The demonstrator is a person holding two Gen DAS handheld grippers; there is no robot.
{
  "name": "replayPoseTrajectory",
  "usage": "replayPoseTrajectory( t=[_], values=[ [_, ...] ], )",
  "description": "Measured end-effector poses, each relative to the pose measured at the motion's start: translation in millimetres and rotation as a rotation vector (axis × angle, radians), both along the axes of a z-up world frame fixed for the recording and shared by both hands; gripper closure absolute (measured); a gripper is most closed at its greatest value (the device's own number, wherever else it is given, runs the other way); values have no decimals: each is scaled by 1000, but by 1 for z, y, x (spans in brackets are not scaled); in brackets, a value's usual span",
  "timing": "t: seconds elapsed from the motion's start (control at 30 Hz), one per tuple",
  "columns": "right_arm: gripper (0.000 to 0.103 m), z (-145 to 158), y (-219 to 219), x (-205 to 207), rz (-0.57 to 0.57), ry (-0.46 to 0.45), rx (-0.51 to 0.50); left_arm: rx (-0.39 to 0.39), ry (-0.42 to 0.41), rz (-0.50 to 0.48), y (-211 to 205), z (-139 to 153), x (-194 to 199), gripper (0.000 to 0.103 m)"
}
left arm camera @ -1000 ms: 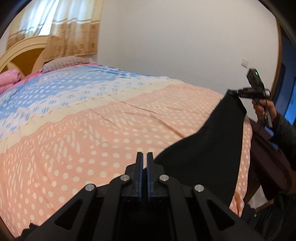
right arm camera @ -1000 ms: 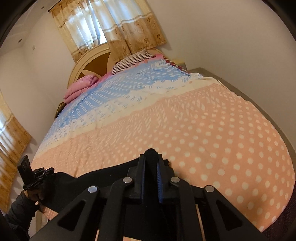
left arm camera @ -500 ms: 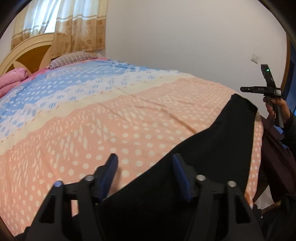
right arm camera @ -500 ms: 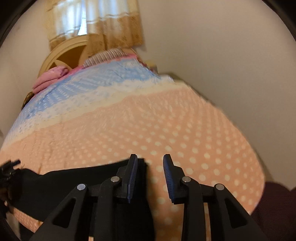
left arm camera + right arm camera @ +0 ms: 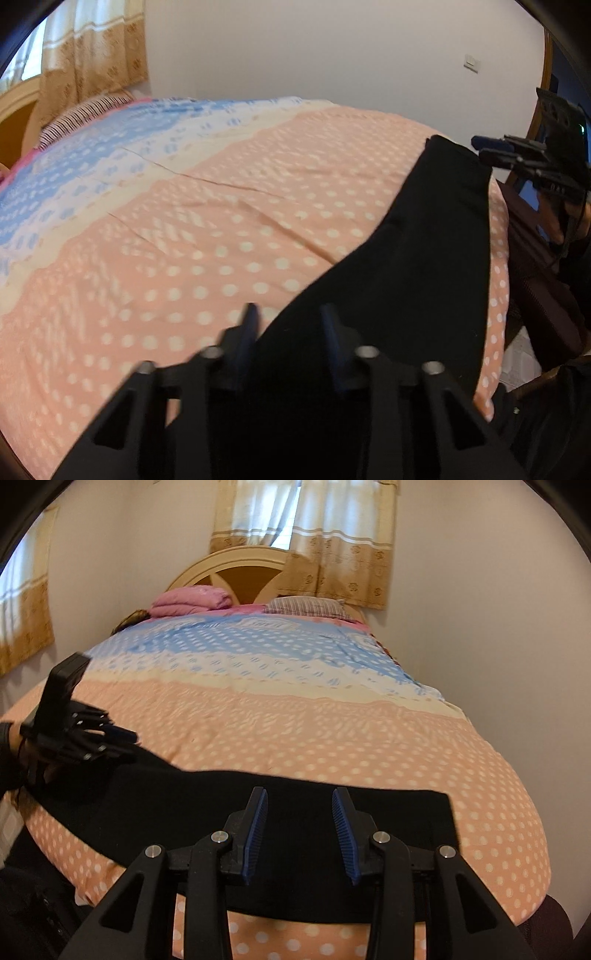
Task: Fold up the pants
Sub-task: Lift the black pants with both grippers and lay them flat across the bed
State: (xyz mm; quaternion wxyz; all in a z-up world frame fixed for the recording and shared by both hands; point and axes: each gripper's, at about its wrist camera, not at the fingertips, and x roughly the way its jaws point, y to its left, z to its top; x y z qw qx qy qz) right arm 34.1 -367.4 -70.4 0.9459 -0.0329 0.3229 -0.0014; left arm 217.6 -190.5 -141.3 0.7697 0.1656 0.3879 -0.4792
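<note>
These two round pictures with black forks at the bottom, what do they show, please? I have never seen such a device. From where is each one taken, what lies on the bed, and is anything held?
There is no robot here. A person holds one hand tool in each hand, and each tool carries a wide-angle camera that looks forward along its two jaws. That is why the pictures look round and bent.

One picture comes from the left gripper, with the right gripper visible at the far right. The other comes from the right gripper, with the left one at its left edge.

On the bed, with its dotted peach and blue cover, lie black pants stretched along the near edge. At the head are a striped pillow and a folded pink blanket.

Both pairs of jaws stand open above the pants; nothing is held.
</note>
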Motion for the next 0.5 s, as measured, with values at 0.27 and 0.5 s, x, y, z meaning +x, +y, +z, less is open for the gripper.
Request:
replayPoseTrajectory(
  t=[0.27,0.5],
  values=[
    [64,-30,-25,4,-90,52,100,-151,-51,29,32,27,-13,98],
    [64,-43,-38,4,-144,83,136,-40,-74,137,32,9,1,91]
  ],
)
